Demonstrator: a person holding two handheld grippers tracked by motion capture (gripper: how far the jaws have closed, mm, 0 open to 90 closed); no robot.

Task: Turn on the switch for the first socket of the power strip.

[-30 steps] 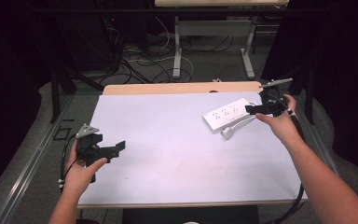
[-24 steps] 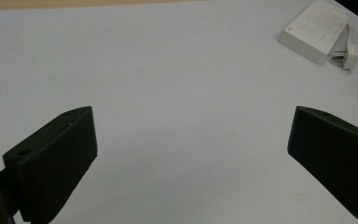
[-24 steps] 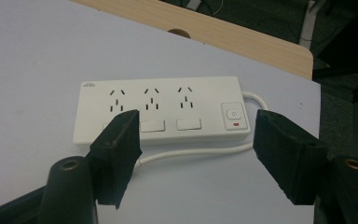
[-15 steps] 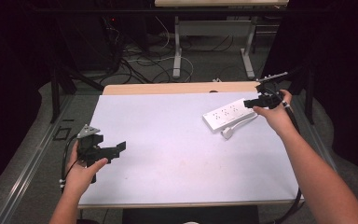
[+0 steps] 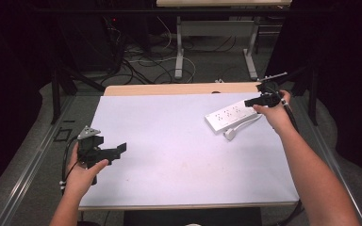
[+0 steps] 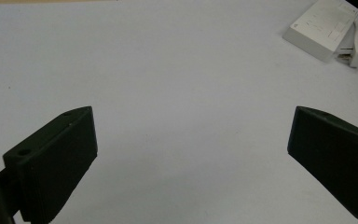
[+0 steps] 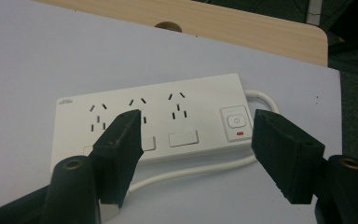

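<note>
A white power strip [image 5: 230, 115] lies at the far right of the white table top [image 5: 169, 141], its cord curling to a white plug [image 5: 229, 134] in front of it. My right gripper [image 5: 253, 100] hovers open over the strip's right end. In the right gripper view the jaws of that gripper [image 7: 196, 122] straddle the strip [image 7: 158, 121] near its switch [image 7: 233, 122], not touching it. My left gripper [image 5: 120, 149] sits low at the near left, open and empty. In the left gripper view its gripper [image 6: 191, 135] has wide-apart jaws, and the strip [image 6: 324, 25] lies far off.
A bare wooden strip of the table [image 5: 179, 88] runs along the far edge, with a cable hole [image 7: 168, 25] in it. Beyond it are table legs and cables on the floor [image 5: 160, 61]. The cord [image 7: 191, 170] loops along the strip's near side.
My right gripper has risen a little and drawn back toward the far right corner over the strip's end. The left gripper has stayed put.
</note>
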